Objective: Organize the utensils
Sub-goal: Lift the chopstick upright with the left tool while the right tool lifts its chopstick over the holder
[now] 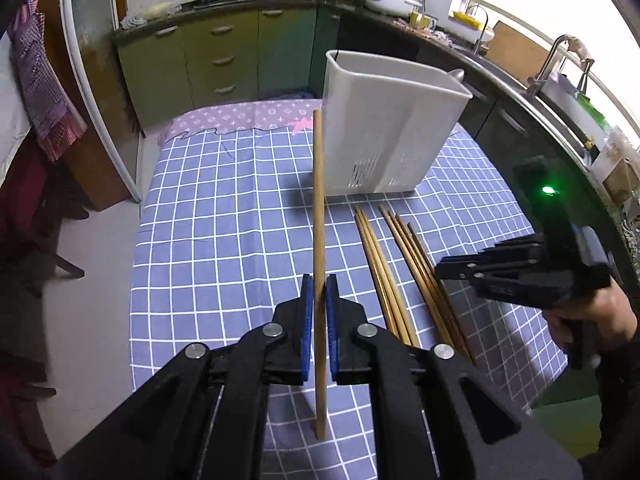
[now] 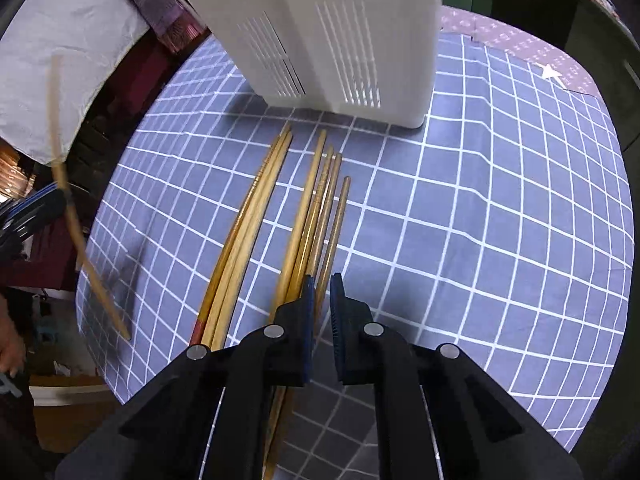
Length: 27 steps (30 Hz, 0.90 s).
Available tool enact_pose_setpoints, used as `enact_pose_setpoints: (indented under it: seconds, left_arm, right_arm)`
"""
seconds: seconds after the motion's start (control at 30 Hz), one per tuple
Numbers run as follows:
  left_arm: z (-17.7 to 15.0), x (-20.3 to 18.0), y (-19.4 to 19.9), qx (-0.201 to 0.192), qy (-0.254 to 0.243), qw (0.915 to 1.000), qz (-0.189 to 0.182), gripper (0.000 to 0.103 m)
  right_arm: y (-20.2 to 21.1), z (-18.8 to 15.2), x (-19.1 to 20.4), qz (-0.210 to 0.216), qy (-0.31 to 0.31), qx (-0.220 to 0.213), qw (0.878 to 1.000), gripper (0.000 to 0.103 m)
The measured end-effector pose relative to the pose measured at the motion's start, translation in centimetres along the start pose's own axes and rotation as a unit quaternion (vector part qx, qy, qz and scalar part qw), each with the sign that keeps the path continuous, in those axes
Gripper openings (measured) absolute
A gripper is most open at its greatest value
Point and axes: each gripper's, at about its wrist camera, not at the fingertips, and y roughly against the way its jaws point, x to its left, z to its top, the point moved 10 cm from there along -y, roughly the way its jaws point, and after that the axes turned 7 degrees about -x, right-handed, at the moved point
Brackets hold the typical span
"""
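Checked tablecloth [image 1: 224, 240]: one chopstick [image 1: 319, 216], clamped upright by the left gripper [image 1: 319, 304], should be tipped into the holder [image 1: 384, 128] ahead, while the right gripper [image 2: 320, 300], slightly parted and empty, is held over the pile [image 2: 280, 224].

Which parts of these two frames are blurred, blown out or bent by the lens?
Left wrist view: the window at far right is blown out, the counter edge curves with fisheye distortion, and the held chopstick is sharp. Right wrist view: that chopstick at left is motion-blurred and looks bent, the tablecloth grid bows outward, and the white holder is evenly lit.

No readable text, labels, brands or numbers, only a monogram-like pattern on the purple cloth [image 1: 240, 118]
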Motion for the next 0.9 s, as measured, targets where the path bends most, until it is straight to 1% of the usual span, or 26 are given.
enact_pose_setpoints:
  seconds: [0.27,0.37,0.47,0.57,0.67,0.77,0.9]
  left_arm:
    - [-0.5,-0.1,1.1,-0.005,-0.007,0.9999,-0.012,0.007]
    - [-0.6,-0.4,1.5,-0.009,-0.013,0.9998,-0.012,0.007]
    - [-0.6,-0.6,1.9,-0.013,-0.018,0.9997,-0.010,0.007]
    - [-0.6,-0.6,2.1,-0.014,-0.018,0.9997,-0.012,0.007]
    - [-0.6,-0.6,2.3,-0.017,-0.018,0.9996,-0.013,0.007]
    - [-0.5,-0.6,2.7,-0.019,-0.018,0.9996,-0.013,0.007]
    - [-0.4,-0.6,3.2,-0.024,-0.017,0.9995,-0.015,0.007]
  right_arm:
    - [-1.3,0.3,0.5,-0.029,0.010,0.022,0.999,0.009]
    - [-2.1,0.6,0.9,-0.043,0.015,0.040,0.998,0.010]
    - [-2.5,0.7,1.4,-0.063,0.032,0.042,0.997,0.010]
    - [-2.6,0.7,1.5,-0.076,0.041,0.038,0.996,0.007]
    - [-1.9,0.8,1.7,-0.062,0.030,0.021,0.997,0.006]
    - [0.0,0.8,2.3,-0.045,0.022,-0.004,0.999,0.006]
    - [4.2,0.8,2.6,-0.024,0.019,-0.061,0.998,0.006]
